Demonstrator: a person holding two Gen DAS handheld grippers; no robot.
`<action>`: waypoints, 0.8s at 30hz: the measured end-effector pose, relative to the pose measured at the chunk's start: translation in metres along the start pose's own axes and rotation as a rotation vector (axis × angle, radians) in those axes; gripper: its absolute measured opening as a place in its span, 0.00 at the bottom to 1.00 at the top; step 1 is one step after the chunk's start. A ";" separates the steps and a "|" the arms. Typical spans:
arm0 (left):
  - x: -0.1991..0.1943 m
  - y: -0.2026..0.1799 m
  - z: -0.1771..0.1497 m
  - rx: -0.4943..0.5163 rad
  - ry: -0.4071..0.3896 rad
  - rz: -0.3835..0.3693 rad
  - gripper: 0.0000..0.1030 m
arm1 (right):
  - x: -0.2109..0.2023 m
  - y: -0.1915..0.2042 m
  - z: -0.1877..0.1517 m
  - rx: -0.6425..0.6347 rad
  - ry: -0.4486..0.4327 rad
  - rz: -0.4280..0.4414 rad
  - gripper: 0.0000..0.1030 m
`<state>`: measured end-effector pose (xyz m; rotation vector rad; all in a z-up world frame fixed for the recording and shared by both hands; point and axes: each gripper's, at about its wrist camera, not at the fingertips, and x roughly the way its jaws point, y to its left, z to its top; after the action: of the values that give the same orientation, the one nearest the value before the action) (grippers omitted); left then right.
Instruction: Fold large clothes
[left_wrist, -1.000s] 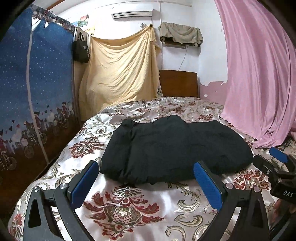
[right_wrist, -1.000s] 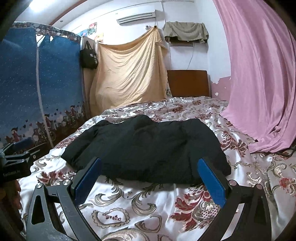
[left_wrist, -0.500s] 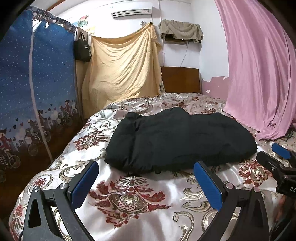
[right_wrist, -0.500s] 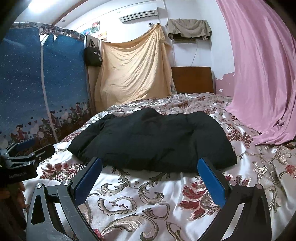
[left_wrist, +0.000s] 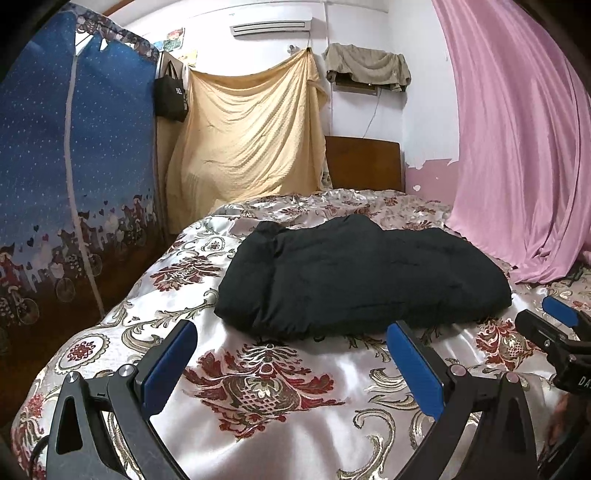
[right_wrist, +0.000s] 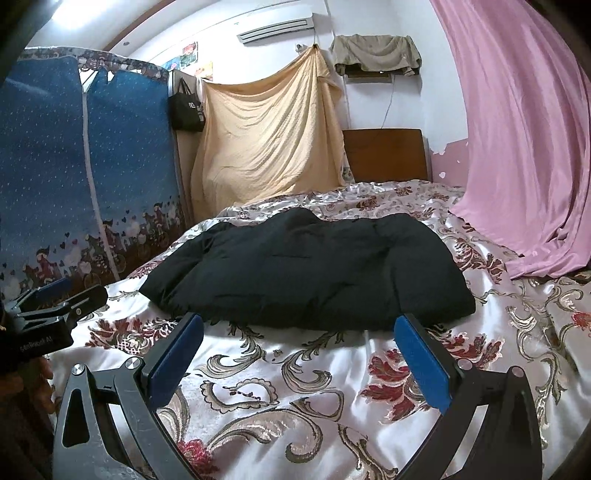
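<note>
Black jacket: folded padded bundle on the satin bedspread, ahead of both my claws, touching neither.
Long axis: runs left-right across my view.
Left claw: released, empty.
Right claw: released, empty; slightly nearer, I judge.
Writing: "DA…" on right claw body, rest cut off.

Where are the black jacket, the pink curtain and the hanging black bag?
black jacket (left_wrist: 362, 280): left wrist view, middle of its top.
pink curtain (left_wrist: 517, 147): left wrist view, mid folds.
black bag (right_wrist: 188, 110): right wrist view, its body.
</note>
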<state>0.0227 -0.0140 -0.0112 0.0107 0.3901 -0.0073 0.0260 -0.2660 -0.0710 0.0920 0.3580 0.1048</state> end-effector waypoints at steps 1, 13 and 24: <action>-0.001 0.001 -0.001 0.002 -0.003 0.000 1.00 | 0.000 0.001 -0.001 -0.005 -0.001 0.002 0.99; -0.001 -0.005 -0.004 0.032 -0.008 -0.006 1.00 | 0.000 0.007 -0.002 -0.024 -0.001 0.014 0.99; -0.001 -0.006 -0.004 0.031 -0.010 -0.007 1.00 | 0.002 0.006 -0.002 -0.020 0.002 0.012 0.99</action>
<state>0.0198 -0.0199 -0.0147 0.0403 0.3800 -0.0207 0.0265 -0.2594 -0.0724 0.0743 0.3581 0.1208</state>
